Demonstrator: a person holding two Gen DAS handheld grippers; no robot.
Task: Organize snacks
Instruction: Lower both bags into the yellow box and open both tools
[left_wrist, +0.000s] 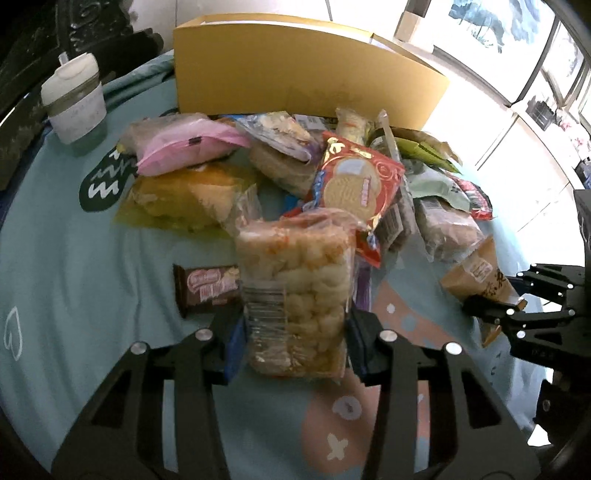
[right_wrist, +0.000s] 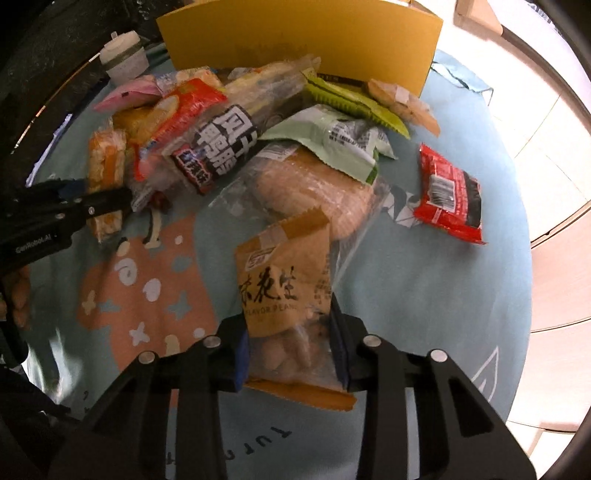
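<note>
1. 2 tongs, both clamped on packets over the table's near edge.
2. Left tongs (left_wrist: 295, 332): pads pressed on the clear puffed-snack pack (left_wrist: 295, 280).
3. Right tongs (right_wrist: 291, 354): pads pressed on the brown peanut packet (right_wrist: 286, 280).
4. Snack pile (left_wrist: 347, 177) lies mid-table (left_wrist: 74, 277); yellow box (left_wrist: 295, 66) stands at the far edge.
</note>
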